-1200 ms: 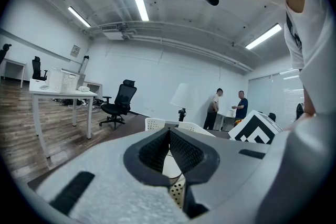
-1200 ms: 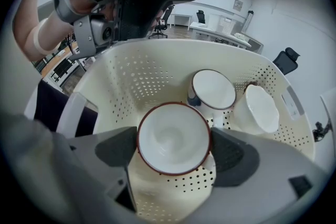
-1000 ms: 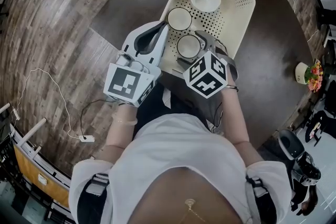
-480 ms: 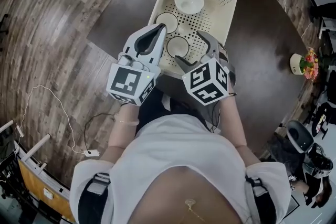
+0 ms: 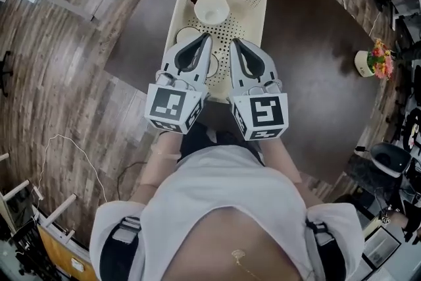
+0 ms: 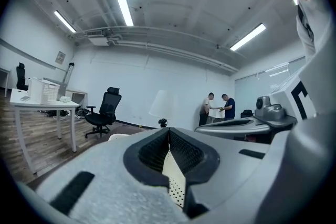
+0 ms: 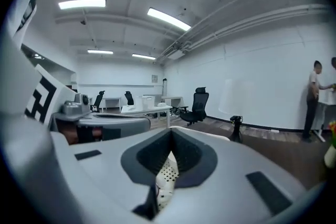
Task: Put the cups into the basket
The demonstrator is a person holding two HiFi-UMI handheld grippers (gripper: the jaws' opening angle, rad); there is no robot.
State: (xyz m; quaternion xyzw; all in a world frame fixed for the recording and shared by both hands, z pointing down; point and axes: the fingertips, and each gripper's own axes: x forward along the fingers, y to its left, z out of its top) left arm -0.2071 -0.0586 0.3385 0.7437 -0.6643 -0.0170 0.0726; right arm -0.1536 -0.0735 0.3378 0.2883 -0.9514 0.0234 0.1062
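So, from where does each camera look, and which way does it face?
Head view: on the head, steeply down at the basket; shows torso, arms, left gripper, right gripper.
Left gripper view: on that gripper, level into the office; shows its shut jaws.
Right gripper view: likewise, its shut jaws.
Shared: both gripper views catch two standing people.

Dark brown surface [image 5: 309,56]: basket [image 5: 257,16], flower pot [image 5: 363,64] apart.

The cream perforated basket [image 5: 255,4] holds one white cup [image 5: 212,8] upright near its far edge and a second white cup [image 5: 185,33], partly hidden, by its left wall.
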